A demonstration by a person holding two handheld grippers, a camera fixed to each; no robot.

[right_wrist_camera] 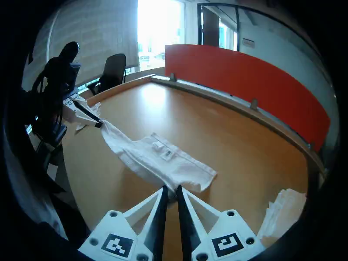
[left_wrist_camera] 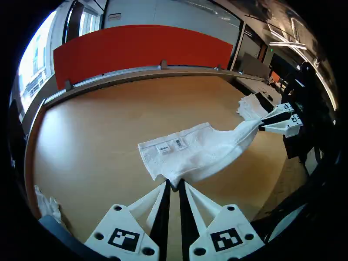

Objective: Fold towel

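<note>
Left gripper (left_wrist_camera: 174, 188): clamped on towel (left_wrist_camera: 195, 150) corner near table (left_wrist_camera: 100, 130) edge. Right gripper (right_wrist_camera: 171, 191): clamped on opposite corner. Likely starting first fold; next needs carrying both corners across evenly.

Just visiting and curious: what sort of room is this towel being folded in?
Probably an office or meeting room: a long wooden table with a red divider panel, and an office chair by the window.

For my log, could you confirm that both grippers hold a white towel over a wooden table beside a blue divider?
Not quite: the divider is red, not blue, as the left gripper view shows; the rest stands.
</note>
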